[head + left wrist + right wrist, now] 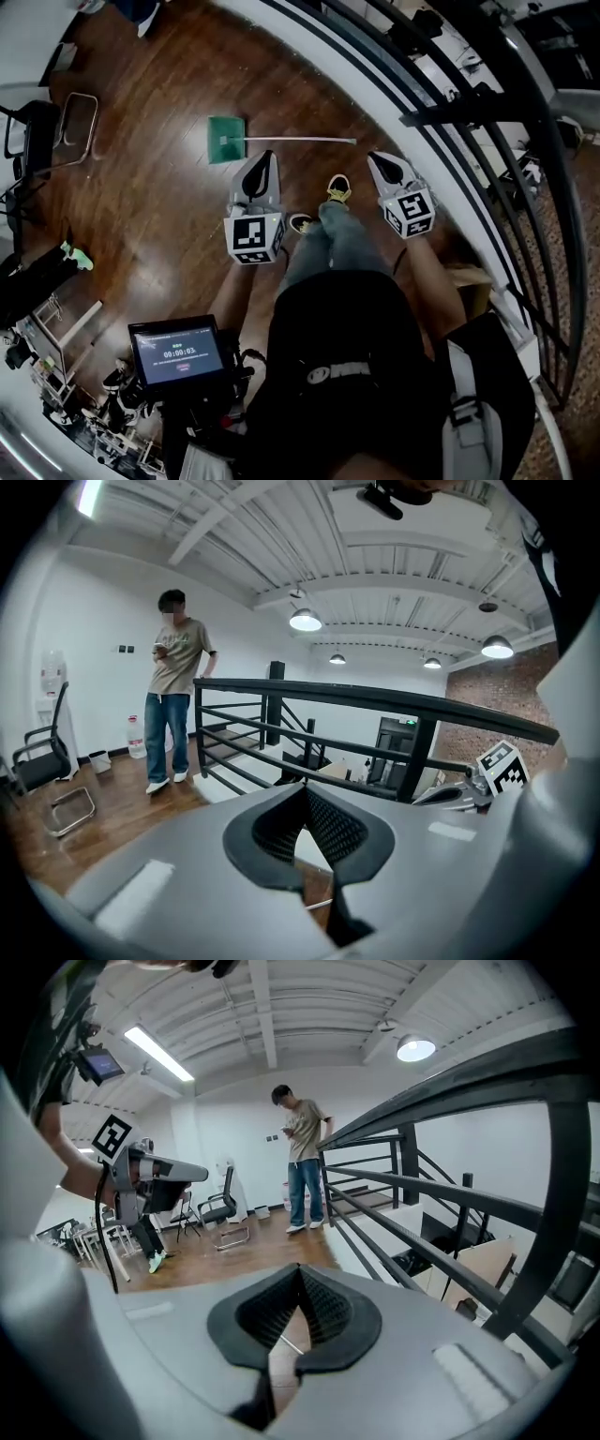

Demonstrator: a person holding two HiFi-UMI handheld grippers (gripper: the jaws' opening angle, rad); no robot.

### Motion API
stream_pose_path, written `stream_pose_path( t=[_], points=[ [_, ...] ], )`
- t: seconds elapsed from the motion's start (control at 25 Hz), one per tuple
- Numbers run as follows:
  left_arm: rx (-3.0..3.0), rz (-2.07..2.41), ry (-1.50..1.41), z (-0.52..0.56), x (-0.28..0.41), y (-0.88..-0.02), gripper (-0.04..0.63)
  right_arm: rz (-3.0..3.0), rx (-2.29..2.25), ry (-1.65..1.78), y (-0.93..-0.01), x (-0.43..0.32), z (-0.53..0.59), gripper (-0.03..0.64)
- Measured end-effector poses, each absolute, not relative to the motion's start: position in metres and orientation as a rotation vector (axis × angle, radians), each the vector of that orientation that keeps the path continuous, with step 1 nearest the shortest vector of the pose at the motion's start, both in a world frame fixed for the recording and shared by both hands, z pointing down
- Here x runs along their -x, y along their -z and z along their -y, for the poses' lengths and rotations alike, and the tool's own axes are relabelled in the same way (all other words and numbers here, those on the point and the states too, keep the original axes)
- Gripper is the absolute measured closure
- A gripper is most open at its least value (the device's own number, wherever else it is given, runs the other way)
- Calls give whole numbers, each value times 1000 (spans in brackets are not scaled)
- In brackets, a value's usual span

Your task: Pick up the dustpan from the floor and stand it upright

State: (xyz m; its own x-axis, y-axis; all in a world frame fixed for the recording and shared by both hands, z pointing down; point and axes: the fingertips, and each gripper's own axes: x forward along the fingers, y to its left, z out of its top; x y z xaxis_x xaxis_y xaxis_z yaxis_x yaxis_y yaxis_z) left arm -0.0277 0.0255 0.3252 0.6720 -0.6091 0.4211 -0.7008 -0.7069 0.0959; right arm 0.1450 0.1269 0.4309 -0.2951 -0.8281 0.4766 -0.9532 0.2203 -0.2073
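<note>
Two marker cubes (253, 239) carry the only print on the tongs, black-and-white square patterns with no letters. One piece of writing is readable from my end: the small screen (178, 353) on the rig, on the side away from the railing (469, 110), shows a timer that I read as 00:00:03. The finer lines around it are too small for me to make out. A pale logo on the wearer's black top is also illegible.

The left gripper (269, 157) has its ribbed pads (328, 822) meeting at the tips, with nothing between them. I see only a sliver of wood floor (159, 187) through the gap lower down. The right gripper (382, 165), the one nearer the railing, is closed the same way, tips together and empty. Both hang in the air tilted somewhat downward, touching nothing.

The dustpan (226, 139) lies flat on the floor on the room side of the railing. Its green pan is the end farther from the railing, and its long white handle (300, 140) stretches toward it. It sits just ahead of the left gripper and clear of both.

A person (173, 696) stands beside the railing's far stretch, and a chair (75, 131) stands well away from the railing
</note>
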Motion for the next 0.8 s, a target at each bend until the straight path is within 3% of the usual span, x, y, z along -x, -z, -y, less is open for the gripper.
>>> stream_pose_path(
  t=[0.36,0.8],
  points=[
    [-2660,1000,-535,-15,-2,-326,575,2219,-1653,-714,-439,-160,-123,612],
    [-2602,827,-549,28,-33,-406,575,2093,-1824,-763,-500,-166,-79,612]
  ],
)
